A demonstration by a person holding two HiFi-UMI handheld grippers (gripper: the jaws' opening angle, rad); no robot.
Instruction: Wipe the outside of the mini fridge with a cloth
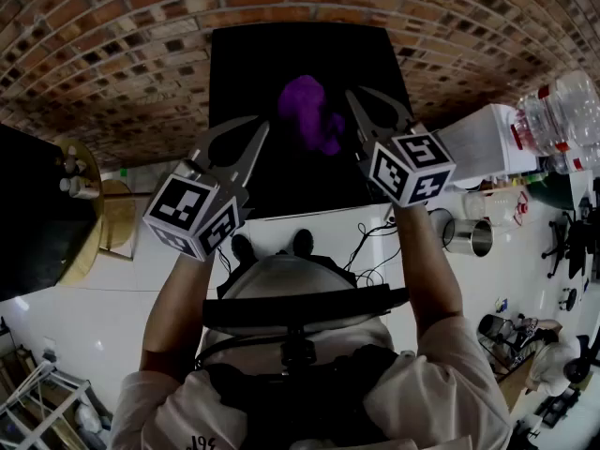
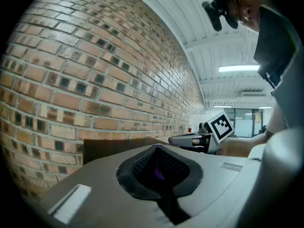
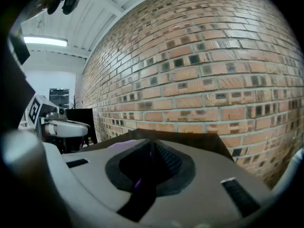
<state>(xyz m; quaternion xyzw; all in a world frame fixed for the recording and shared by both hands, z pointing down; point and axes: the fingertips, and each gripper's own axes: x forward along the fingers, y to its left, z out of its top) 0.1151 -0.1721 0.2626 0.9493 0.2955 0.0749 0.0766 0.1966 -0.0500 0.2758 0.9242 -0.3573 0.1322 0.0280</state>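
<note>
The black mini fridge [image 1: 272, 73] stands against the brick wall, and I look down on its flat top. A crumpled purple cloth [image 1: 312, 113] lies on that top, free of both grippers. My left gripper [image 1: 255, 134] hovers to the cloth's left with its jaws shut and empty. To the cloth's right is my right gripper [image 1: 355, 98], also shut and empty, its tips close to the cloth. In the left gripper view the shut left gripper [image 2: 159, 148] points over the fridge top [image 2: 109, 146], with a sliver of purple through the gap. The right gripper view shows the shut right gripper [image 3: 151, 146] over the fridge top [image 3: 199, 139].
A brick wall [image 1: 112, 54] runs behind the fridge. To the right a white table [image 1: 525, 270] carries a metal cup [image 1: 467, 237], plastic bottles [image 1: 562, 111] and a white box [image 1: 483, 143]. Cables [image 1: 367, 251] trail below the fridge. A round wooden stand [image 1: 94, 204] is at the left.
</note>
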